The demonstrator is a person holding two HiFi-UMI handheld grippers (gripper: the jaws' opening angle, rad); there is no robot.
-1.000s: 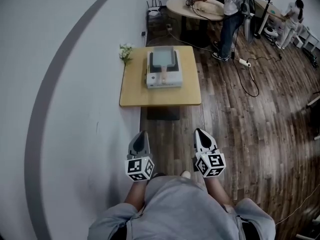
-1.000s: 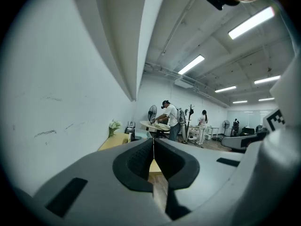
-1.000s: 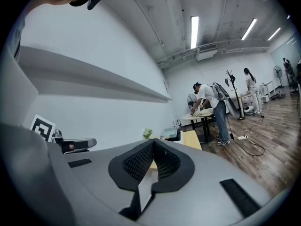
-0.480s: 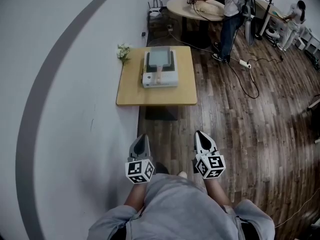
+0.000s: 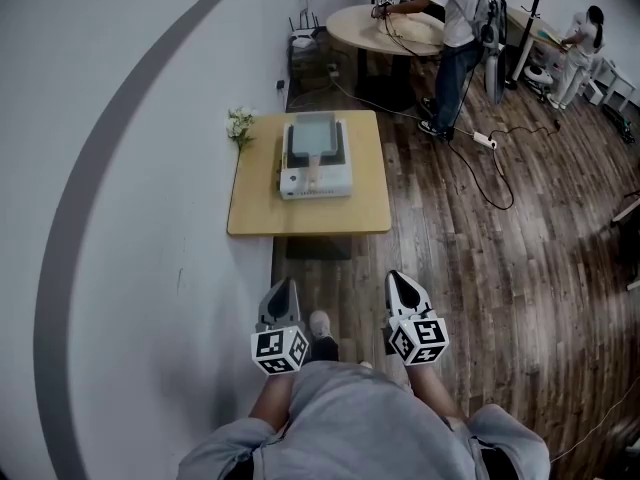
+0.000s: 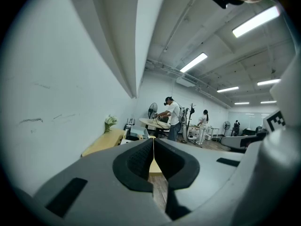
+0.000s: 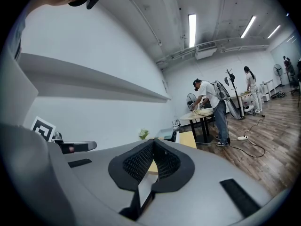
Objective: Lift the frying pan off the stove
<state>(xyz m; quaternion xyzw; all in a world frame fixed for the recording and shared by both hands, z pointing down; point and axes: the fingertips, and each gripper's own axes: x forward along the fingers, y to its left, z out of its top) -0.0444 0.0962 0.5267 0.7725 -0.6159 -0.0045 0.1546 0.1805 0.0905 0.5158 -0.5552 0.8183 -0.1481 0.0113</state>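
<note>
A square grey frying pan (image 5: pixel 312 135) sits on a white portable stove (image 5: pixel 315 180), its pale handle pointing toward me. The stove stands on a low wooden table (image 5: pixel 365 203) against the white wall. My left gripper (image 5: pixel 284 285) and right gripper (image 5: pixel 400 279) are held side by side in front of my body, well short of the table's near edge, both pointing at it. Both are shut with nothing between the jaws. In the left gripper view the left gripper (image 6: pixel 153 140) is closed and the table (image 6: pixel 101 143) lies far ahead; the right gripper (image 7: pixel 154 143) looks the same in the right gripper view.
A small bunch of white flowers (image 5: pixel 239 123) stands at the table's far left corner. Beyond it a person (image 5: pixel 455 13) works at a round table (image 5: pixel 385 30). A power strip and cables (image 5: pixel 485 143) lie on the wood floor to the right. The white wall runs along the left.
The table with the stove and pan has come nearer in the head view as I step forward. Both grippers stay shut and keep their place before my body.
</note>
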